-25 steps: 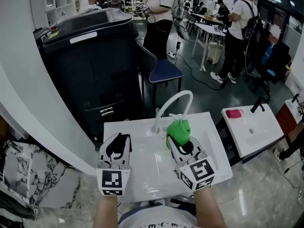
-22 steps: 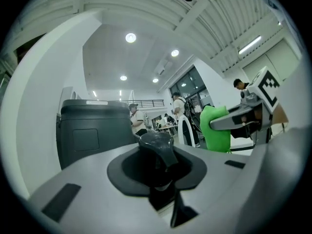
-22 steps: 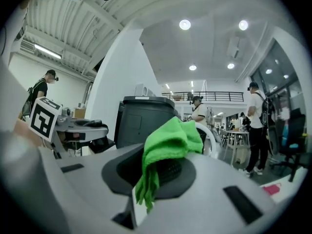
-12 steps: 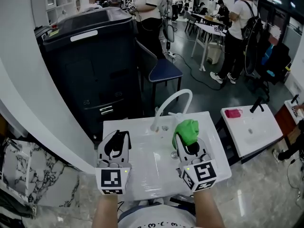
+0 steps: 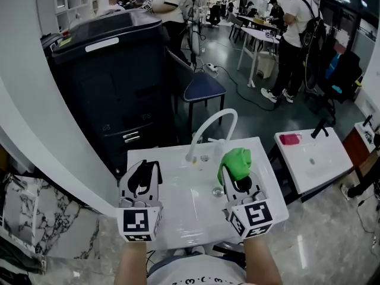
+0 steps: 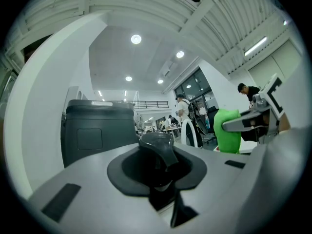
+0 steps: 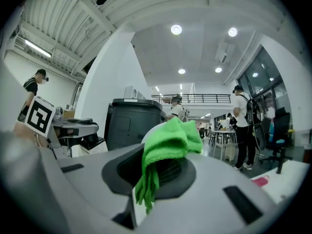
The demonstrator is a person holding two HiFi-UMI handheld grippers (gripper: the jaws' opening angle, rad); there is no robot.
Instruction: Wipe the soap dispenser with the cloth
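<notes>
So far: pick-up part apparently done; both items held up over the white basin-topped table (image 5: 178,230), with no wiping contact visible yet.
Left gripper (image 5: 142,170): jaws clenched on the dark, pump-topped soap dispenser (image 5: 141,186), with its spout pointing up and away between them.
Right gripper (image 5: 237,178): jaws clamped on the bunched bright-green cloth (image 5: 236,161), with a loose end hanging down out of the grip.
Dispenser whereabouts: in the left jaws, above the left half of the table, to the left of the white curved faucet (image 5: 211,126).
Gap: cloth and dispenser well apart, not touching, with the faucet base beyond the space between them.
Left to do: judged as nearly everything, namely bringing cloth against dispenser body and rubbing round it.
Progress guess: early, at the ready position.
Writing on dispenser: none legible; plain dark all over.
Marker cubes: black-and-white square patterns only, no letters.
Large dark cabinet (image 5: 113,82) behind: pale strip label on the lid, too small to read.
Brands: none made out anywhere.
</notes>
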